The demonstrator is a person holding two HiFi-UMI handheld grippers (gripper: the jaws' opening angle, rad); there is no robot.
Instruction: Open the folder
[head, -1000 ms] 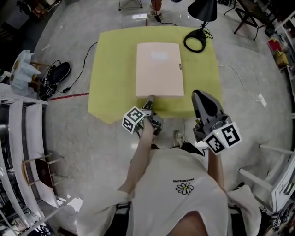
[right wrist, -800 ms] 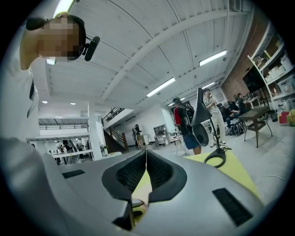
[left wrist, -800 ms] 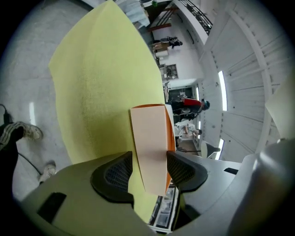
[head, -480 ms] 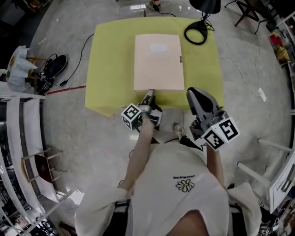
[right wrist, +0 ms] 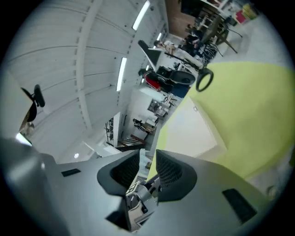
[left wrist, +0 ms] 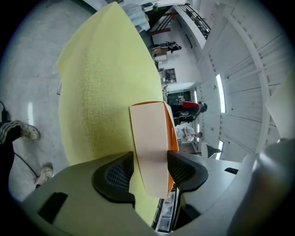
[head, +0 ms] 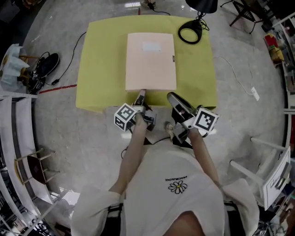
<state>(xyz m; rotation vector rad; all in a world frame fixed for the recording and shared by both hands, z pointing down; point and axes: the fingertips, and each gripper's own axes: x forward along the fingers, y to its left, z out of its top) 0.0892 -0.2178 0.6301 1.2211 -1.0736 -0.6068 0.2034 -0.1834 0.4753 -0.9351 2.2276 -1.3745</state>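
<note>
The pale-pink flat card folder [head: 150, 62] lies lengthwise away from the person on the yellow-green tablecloth [head: 99, 69]; the left gripper [head: 139, 95] pinches its near short edge, while the right gripper [head: 172, 96], jaws slightly apart and empty, hangs just right of it

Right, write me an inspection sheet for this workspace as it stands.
Surface: table under a yellow cloth, lying flat.
Job's things: pink folder lies closed on the cloth, its near edge at the table's front.
Clutter: black lamp at the far right corner.
Grippers: left gripper shut on the folder's near edge; right gripper empty, jaws slightly apart, just right of it.
Cables: black cable on the floor left of the table; white cable with plug on the right.
Surroundings: shoes on the floor at left.
</note>
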